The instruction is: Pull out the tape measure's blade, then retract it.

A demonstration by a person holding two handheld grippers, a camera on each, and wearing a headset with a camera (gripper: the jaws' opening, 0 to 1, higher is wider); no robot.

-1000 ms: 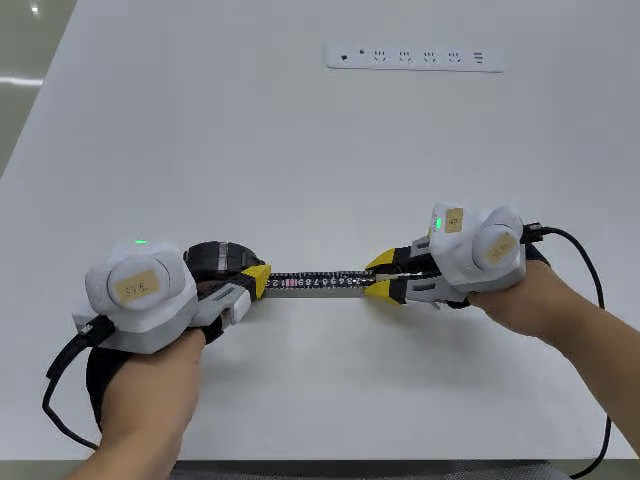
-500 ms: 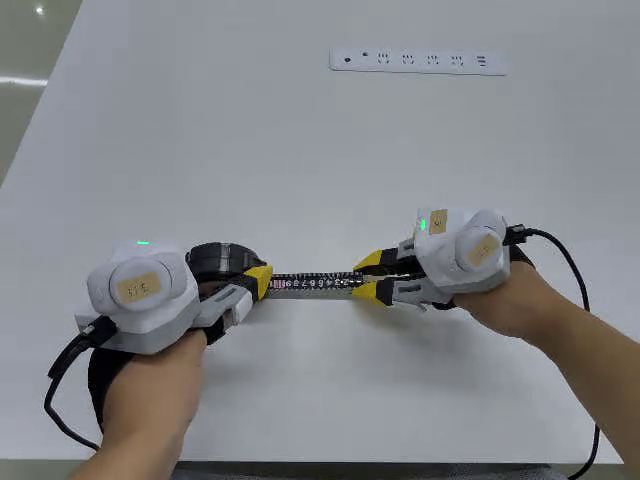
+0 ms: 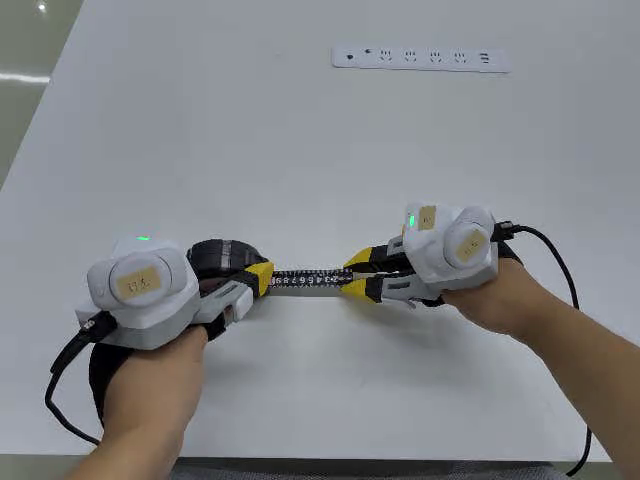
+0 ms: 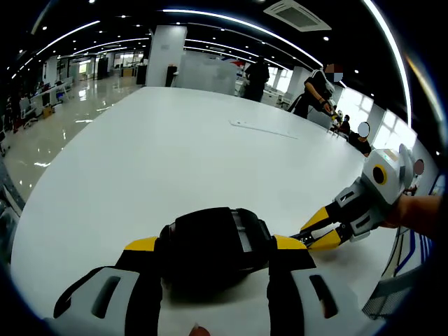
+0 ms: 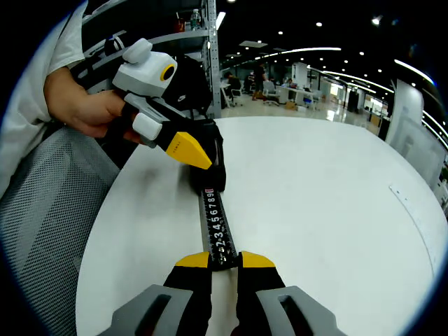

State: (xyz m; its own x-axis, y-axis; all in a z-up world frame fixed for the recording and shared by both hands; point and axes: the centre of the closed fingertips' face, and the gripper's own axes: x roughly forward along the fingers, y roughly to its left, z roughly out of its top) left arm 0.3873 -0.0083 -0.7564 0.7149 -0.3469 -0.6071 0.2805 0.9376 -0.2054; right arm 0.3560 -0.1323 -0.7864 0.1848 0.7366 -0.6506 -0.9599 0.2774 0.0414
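Head view, from the left: the left hand-held gripper [image 4: 215, 259] is clamped around the black tape measure [image 3: 220, 257], which sits on the white surface [image 3: 300, 150] near its front edge. The blade [image 3: 310, 279] spans a short gap to the right hand-held gripper [image 5: 224, 262], which is pinched onto its tip. If that pinch slips, I'd expect the spring to whip the blade home. A skewed pull could twist the tape measure loose.
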